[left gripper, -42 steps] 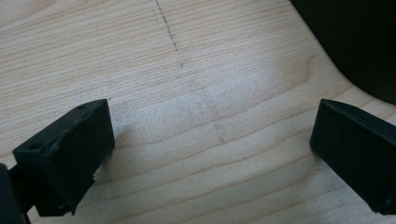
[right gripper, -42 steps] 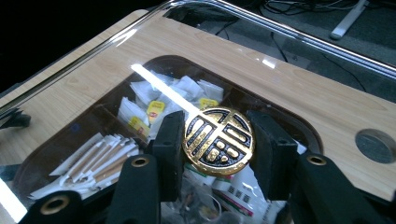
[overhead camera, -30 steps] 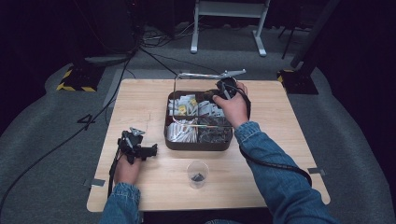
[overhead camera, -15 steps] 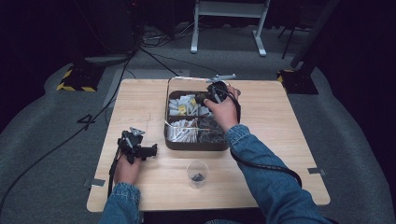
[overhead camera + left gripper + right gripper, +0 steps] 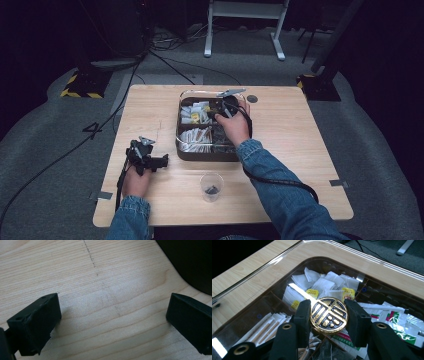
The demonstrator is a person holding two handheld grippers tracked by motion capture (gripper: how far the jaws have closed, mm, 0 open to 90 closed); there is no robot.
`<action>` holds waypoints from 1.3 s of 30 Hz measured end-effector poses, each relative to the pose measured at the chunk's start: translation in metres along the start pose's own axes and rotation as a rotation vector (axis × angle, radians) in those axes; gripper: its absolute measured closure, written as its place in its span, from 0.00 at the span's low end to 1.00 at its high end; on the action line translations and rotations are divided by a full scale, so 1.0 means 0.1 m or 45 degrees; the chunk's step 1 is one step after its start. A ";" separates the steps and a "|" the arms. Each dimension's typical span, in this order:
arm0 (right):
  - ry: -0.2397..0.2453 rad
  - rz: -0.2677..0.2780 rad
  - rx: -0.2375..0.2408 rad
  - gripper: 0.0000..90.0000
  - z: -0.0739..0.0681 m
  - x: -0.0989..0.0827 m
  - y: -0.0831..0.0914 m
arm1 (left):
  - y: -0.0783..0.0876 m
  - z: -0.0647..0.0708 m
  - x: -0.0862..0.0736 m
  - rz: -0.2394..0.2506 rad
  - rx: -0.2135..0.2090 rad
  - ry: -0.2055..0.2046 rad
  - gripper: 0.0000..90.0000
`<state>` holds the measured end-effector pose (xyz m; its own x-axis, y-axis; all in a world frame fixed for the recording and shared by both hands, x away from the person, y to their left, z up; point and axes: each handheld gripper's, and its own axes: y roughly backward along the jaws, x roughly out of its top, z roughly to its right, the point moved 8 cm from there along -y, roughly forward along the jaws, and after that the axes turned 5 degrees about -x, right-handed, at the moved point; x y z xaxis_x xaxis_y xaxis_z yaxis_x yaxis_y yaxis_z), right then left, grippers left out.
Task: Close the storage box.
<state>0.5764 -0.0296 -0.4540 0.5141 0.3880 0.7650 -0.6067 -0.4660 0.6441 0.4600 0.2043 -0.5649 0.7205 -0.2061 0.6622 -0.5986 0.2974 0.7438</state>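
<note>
A dark compartmented box point(image 5: 186, 151) stands mid-table and holds white tea bags point(image 5: 322, 285) and paper stick packets point(image 5: 265, 326). A clear glass lid point(image 5: 262, 287) lies over the box, and its edge point(image 5: 197, 92) shows at the far rim. My right gripper point(image 5: 328, 312) is shut on the lid's round gold-and-black knob point(image 5: 328, 317); from the high view it point(image 5: 220, 111) sits above the box's far half. Near the table's left front, my left gripper point(image 5: 161, 162) rests open over bare wood point(image 5: 112, 322), holding nothing.
A small clear cup point(image 5: 212, 186) with something dark in it stands in front of the box. A dark round spot point(image 5: 252, 99) marks the table by the box's far right corner. The box's dark corner point(image 5: 190, 262) lies just beyond the left gripper.
My right gripper has carried the lid by its knob leftward and toward the person, from beyond the box's far right to over the box. The left gripper has stayed put.
</note>
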 end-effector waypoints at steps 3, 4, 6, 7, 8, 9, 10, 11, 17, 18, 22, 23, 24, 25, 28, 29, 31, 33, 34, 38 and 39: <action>0.007 -0.012 -0.007 0.66 -0.01 -0.04 -0.03 | 0.00 0.00 0.00 0.000 0.000 0.000 0.00; 0.012 -0.013 -0.010 0.66 -0.01 -0.04 -0.03 | 0.00 0.00 0.00 0.000 0.000 0.000 0.00; 0.014 -0.020 -0.013 0.66 -0.01 -0.07 -0.05 | 0.00 0.00 0.00 0.000 0.000 0.001 0.00; 0.013 -0.024 -0.015 0.66 -0.01 -0.08 -0.06 | 0.00 0.00 0.00 0.000 0.000 0.000 0.00; 0.012 -0.025 -0.017 0.66 -0.01 -0.09 -0.06 | 0.00 0.00 0.00 0.000 0.000 0.000 0.00; 0.014 -0.029 -0.020 0.66 -0.01 -0.10 -0.07 | 0.00 0.00 0.00 0.000 0.000 0.000 0.00; 0.017 -0.031 -0.022 0.66 -0.01 -0.11 -0.07 | 0.00 0.00 0.00 0.000 0.000 0.000 0.00; 0.016 -0.035 -0.022 0.66 -0.02 -0.12 -0.08 | 0.00 0.00 0.00 0.000 0.000 0.001 0.00; 0.022 -0.049 -0.024 0.66 -0.04 -0.16 -0.12 | 0.00 0.00 0.00 0.000 0.000 0.000 0.00; 0.022 -0.052 -0.022 0.66 -0.04 -0.17 -0.12 | 0.00 0.00 0.00 0.000 0.000 0.000 0.00; 0.018 -0.059 -0.026 0.66 -0.03 -0.20 -0.14 | 0.00 0.00 0.00 0.000 0.000 0.000 0.00; 0.019 -0.061 -0.025 0.66 -0.03 -0.21 -0.15 | 0.00 0.00 0.00 0.000 0.000 0.000 0.00; 0.016 -0.065 -0.025 0.66 -0.04 -0.21 -0.15 | 0.00 0.00 0.00 0.000 0.000 0.000 0.00; 0.017 -0.068 -0.025 0.66 -0.03 -0.22 -0.16 | 0.00 0.00 0.00 0.000 0.000 0.000 0.00; 0.017 -0.075 -0.026 0.66 -0.03 -0.24 -0.17 | 0.00 0.00 0.00 0.000 0.000 0.000 0.00; 0.016 -0.076 -0.029 0.66 -0.03 -0.25 -0.17 | 0.00 0.00 0.00 0.000 0.000 0.000 0.00; 0.019 -0.076 -0.033 0.66 -0.03 -0.25 -0.18 | 0.00 0.00 0.00 0.000 0.000 0.000 0.00; 0.022 -0.080 -0.034 0.66 -0.03 -0.25 -0.19 | 0.00 0.00 0.00 0.000 0.000 0.000 0.00; 0.023 -0.079 -0.034 0.66 -0.03 -0.26 -0.19 | 0.00 0.00 0.00 0.000 0.000 0.000 0.00; 0.023 -0.072 -0.033 0.66 -0.04 -0.25 -0.21 | 0.00 0.00 0.00 0.000 0.000 0.000 0.00; 0.027 -0.068 -0.033 0.66 -0.04 -0.25 -0.22 | 0.00 0.00 0.00 0.000 0.000 0.000 0.00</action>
<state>0.5745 -0.0255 -0.4874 0.5335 0.4285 0.7292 -0.5942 -0.4237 0.6837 0.4600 0.2043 -0.5649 0.7204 -0.2062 0.6622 -0.5986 0.2974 0.7438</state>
